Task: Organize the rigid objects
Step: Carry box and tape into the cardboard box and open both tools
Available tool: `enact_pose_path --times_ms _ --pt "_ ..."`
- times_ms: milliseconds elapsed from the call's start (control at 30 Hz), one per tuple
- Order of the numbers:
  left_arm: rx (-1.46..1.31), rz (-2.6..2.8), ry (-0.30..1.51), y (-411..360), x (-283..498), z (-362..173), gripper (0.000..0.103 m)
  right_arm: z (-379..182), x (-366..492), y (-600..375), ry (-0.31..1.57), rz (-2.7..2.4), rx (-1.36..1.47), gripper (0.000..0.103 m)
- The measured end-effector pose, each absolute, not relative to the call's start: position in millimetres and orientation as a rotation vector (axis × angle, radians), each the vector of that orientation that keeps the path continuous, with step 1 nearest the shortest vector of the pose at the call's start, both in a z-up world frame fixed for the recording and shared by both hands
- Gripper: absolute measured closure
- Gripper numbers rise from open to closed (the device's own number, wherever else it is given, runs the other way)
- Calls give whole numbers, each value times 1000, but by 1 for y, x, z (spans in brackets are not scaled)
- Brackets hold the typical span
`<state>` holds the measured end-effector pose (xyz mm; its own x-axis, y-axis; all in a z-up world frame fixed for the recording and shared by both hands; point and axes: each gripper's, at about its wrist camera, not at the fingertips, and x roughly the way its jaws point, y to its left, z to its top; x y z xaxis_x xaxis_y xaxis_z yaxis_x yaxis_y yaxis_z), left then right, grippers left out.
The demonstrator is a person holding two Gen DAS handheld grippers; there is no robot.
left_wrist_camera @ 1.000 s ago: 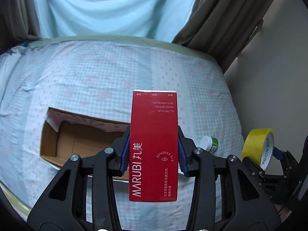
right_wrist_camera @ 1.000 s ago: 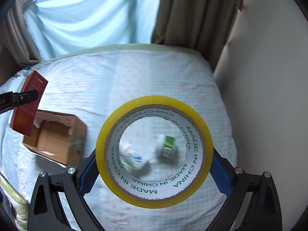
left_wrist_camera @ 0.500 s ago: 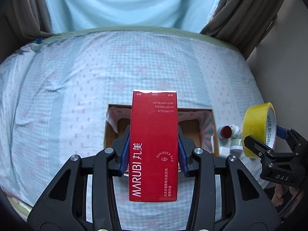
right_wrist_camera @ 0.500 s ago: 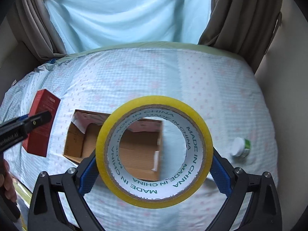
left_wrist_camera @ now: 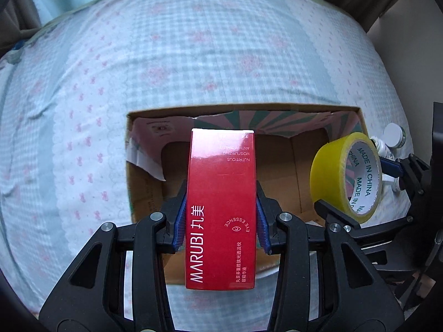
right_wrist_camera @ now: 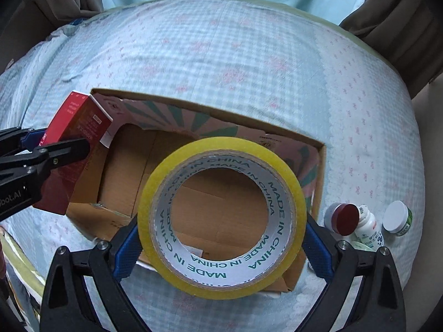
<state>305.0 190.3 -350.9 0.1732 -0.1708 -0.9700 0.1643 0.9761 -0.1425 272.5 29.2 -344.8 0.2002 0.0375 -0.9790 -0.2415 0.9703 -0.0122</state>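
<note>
My left gripper point(left_wrist_camera: 220, 221) is shut on a red MARUBI carton point(left_wrist_camera: 221, 193) and holds it over the open cardboard box point(left_wrist_camera: 290, 171). My right gripper point(right_wrist_camera: 221, 235) is shut on a yellow tape roll point(right_wrist_camera: 221, 215) and holds it above the same box point(right_wrist_camera: 133, 166). The tape roll also shows in the left wrist view point(left_wrist_camera: 346, 177), over the box's right side. The red carton shows in the right wrist view point(right_wrist_camera: 74, 138) over the box's left end. The box lies on a blue checked bedspread point(right_wrist_camera: 249, 69).
Right of the box lie a red-capped bottle point(right_wrist_camera: 346, 218), a white bottle point(right_wrist_camera: 368, 229) and a white-lidded jar point(right_wrist_camera: 397, 218). Curtains point(right_wrist_camera: 387, 5) hang behind the bed. A wall point(left_wrist_camera: 409, 27) runs along the right side.
Both grippers have moved toward the box and lower, so the box now looks larger under them. The carton and tape roll stay held.
</note>
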Motion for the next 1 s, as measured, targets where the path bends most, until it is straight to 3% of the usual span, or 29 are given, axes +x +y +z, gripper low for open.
enact_pose_path --times_ms 200,467,500,533,600,767,1000 --pt "25 -258 1426 176 321 -384 66 -392 286 26 1440 197 -156 5" --pt "108 -265 1411 170 331 -387 62 -403 300 26 1431 203 -169 4" --pt "108 -275 1406 170 331 -385 41 -405 301 27 1426 201 -182 4" --pt "107 -284 1395 171 330 -383 3 -406 303 27 1436 216 -191 4" --pt "122 -299 1372 171 327 -374 0 -412 304 26 1487 244 -161 0" --pt "150 -288 1357 177 320 -360 0 -398 296 24 1365 269 -178 0" --pt "103 -257 1343 184 308 -347 0 -396 285 21 1422 251 -160 0"
